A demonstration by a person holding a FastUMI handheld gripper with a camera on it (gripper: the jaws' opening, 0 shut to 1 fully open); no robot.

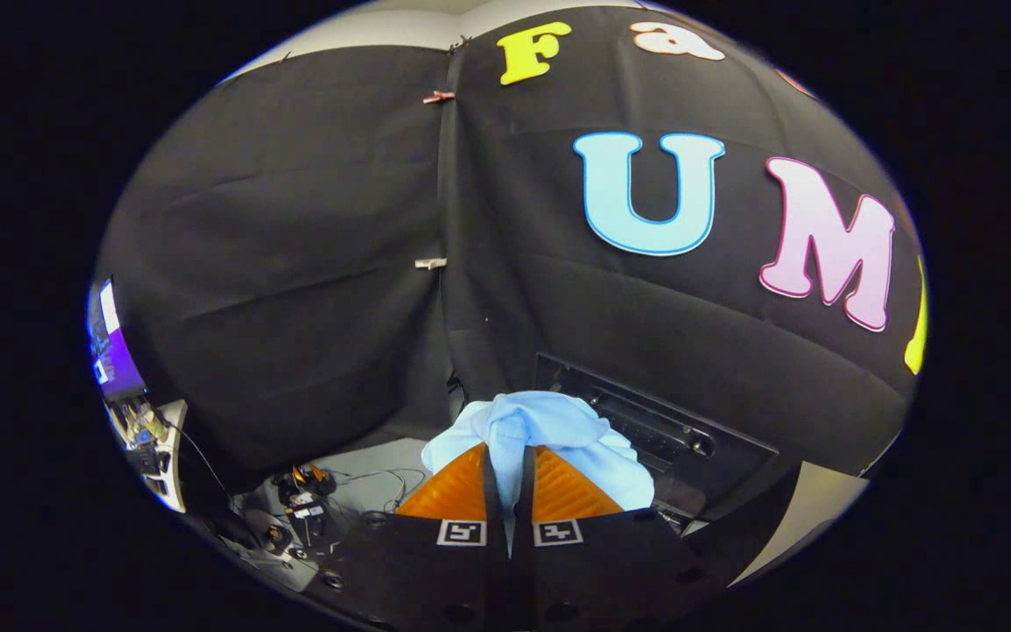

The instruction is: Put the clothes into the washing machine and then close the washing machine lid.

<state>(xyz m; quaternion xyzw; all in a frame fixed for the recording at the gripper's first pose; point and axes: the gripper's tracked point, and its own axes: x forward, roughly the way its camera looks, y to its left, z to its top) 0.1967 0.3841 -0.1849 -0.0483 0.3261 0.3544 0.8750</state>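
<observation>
Clothes [549, 430], pale blue and soft, are pinched between the two fingers of the gripper [508, 478], which are pressed nearly together on a bunched fold. The cloth is puffed up over the fingertips and hangs down on both sides. It looks light and floppy, so it is best held at a thick bunch like this one. Just beyond it, a dark washing machine [672, 434] is seen against the black wall.
</observation>
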